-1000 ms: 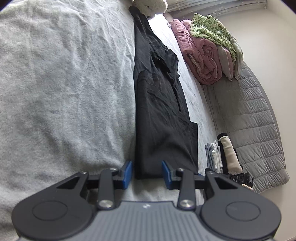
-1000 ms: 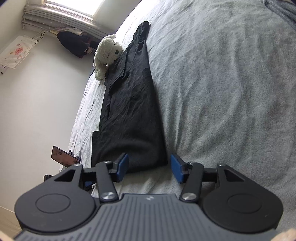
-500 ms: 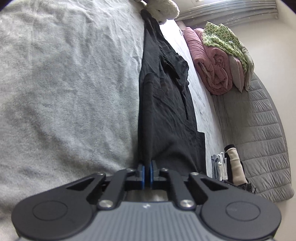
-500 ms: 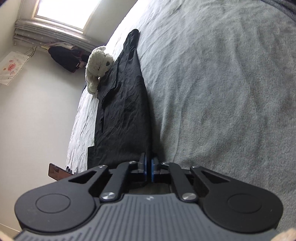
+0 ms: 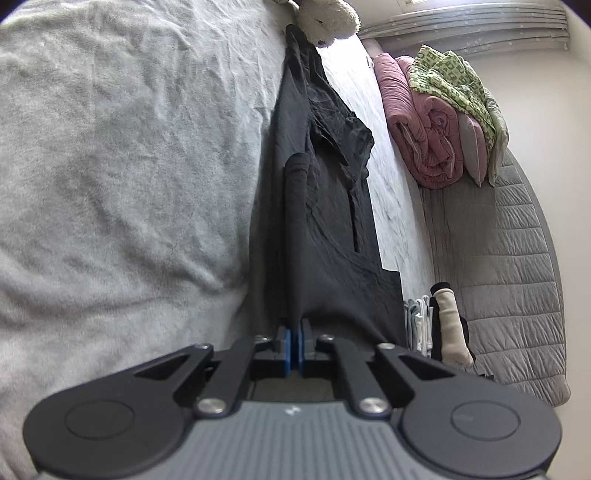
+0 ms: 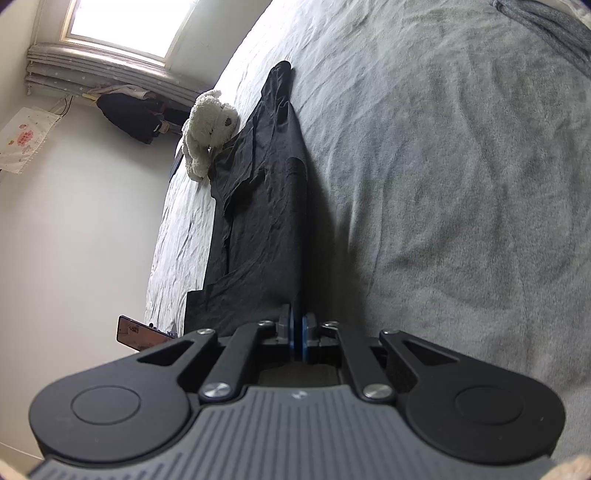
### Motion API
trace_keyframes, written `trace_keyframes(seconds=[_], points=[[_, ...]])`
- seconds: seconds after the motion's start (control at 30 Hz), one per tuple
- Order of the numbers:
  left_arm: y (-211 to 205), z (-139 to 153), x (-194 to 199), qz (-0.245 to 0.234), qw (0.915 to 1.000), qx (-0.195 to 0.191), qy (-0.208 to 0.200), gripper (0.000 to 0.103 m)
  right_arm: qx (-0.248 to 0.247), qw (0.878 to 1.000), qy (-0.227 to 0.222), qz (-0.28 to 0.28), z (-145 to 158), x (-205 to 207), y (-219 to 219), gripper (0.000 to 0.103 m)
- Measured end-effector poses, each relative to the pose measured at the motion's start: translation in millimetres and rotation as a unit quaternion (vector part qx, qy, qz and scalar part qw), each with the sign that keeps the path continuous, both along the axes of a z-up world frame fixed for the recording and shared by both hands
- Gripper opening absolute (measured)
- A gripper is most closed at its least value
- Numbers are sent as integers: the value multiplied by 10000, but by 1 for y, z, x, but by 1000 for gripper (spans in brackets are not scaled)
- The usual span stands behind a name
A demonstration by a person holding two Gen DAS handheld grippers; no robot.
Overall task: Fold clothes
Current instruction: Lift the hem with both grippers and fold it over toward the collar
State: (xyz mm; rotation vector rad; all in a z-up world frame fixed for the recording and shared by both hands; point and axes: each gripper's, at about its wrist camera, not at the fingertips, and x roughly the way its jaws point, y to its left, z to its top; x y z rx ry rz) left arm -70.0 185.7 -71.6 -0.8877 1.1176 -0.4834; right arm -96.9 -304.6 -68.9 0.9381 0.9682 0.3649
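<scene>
A black garment [image 5: 325, 206] lies stretched out long and narrow on the grey blanket [image 5: 129, 166]. My left gripper [image 5: 294, 332] is shut on its near edge, and the cloth rises in a taut ridge from the jaws. In the right wrist view the same black garment [image 6: 266, 221] runs away from me. My right gripper [image 6: 297, 325] is shut on its near edge, lifting a fold along the right side.
A white plush dog [image 6: 208, 133] sits at the garment's far end, also in the left wrist view [image 5: 325, 16]. Rolled pink bedding [image 5: 424, 136] with a green patterned cloth [image 5: 454, 85] lies beyond. A stack of folded clothes [image 5: 439, 321] sits right. A phone [image 6: 138, 332] stands left.
Both grippers went from open beside the garment's near edge to shut on it. The pinched edges have lifted off the blanket into ridges.
</scene>
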Motion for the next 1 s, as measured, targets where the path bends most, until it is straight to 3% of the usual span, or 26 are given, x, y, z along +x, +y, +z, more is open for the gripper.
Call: trace_keyframes(seconds=[0.5, 0.7, 1.0], points=[[7, -11, -93, 39, 9985, -305, 463, 3, -104, 9995, 251, 149, 10, -82, 4, 5], [13, -26, -95, 276, 9934, -733, 837, 3, 50, 9990, 444, 39, 4, -83, 1, 5], [19, 7, -73, 544, 9849, -1529, 600, 3, 668, 9974, 191, -187, 30, -60, -11, 6]])
